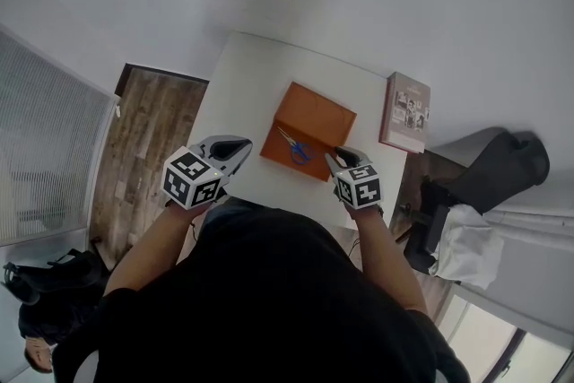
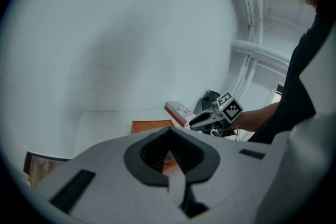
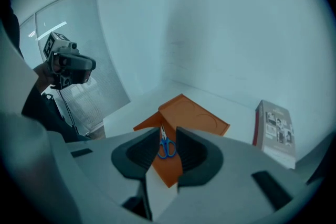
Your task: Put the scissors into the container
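White bench [image 1: 242, 85] against a white wall, wood floor [image 1: 148, 139] at its left, and a dark chair [image 1: 502, 161] at its right. Orange container [image 1: 316, 114] sits mid-bench with blue scissors [image 1: 294, 151] lying inside it, near the front edge. Book [image 1: 405, 112] lies flat just right of the container, apart from it. Left hand-held gripper [image 1: 235, 145] hovers off the container's left front corner, tips together on nothing. Right hand-held gripper [image 1: 342, 155] hovers off the right front corner, jaws slightly apart and empty. Person's dark torso hides the bench's near edge in the head view. Right gripper view frames the scissors [image 3: 167, 148] in its jaw gap, with the container's [image 3: 195, 115] round recess and window blinds [image 3: 79, 44] showing only there. Left gripper view shows only a sliver of the container [image 2: 149, 126], plus the book [image 2: 178, 111].
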Demonstrator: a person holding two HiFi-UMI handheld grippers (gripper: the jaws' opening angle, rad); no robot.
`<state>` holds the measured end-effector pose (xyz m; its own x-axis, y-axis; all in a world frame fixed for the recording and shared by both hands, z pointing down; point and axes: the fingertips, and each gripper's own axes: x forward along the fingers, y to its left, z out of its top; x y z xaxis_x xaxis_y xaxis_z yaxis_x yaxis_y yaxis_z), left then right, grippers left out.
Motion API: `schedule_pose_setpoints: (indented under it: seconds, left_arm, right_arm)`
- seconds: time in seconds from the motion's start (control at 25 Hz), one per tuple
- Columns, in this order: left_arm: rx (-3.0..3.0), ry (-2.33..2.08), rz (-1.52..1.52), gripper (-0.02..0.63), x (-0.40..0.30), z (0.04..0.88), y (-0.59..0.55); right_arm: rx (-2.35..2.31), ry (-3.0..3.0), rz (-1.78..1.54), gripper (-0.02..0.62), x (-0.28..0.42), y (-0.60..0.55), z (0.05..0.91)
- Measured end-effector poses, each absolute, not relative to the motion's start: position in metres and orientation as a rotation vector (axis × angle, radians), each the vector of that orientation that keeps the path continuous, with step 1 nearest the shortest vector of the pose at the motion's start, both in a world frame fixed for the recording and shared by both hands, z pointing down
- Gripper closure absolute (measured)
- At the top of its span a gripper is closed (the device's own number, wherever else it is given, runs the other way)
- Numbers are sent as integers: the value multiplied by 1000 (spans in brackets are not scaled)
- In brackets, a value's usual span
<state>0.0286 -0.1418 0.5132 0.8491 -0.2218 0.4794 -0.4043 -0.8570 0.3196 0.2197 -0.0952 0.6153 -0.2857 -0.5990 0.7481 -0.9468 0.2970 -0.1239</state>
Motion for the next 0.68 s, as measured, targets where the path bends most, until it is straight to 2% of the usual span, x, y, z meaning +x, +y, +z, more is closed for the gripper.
schedule_pose_setpoints:
  seconds: [0.68]
  left_arm:
    - [2666,-451,566,598,47,486,-119]
  right_arm:
    - [1584,-2072,679,497,245,-60,536]
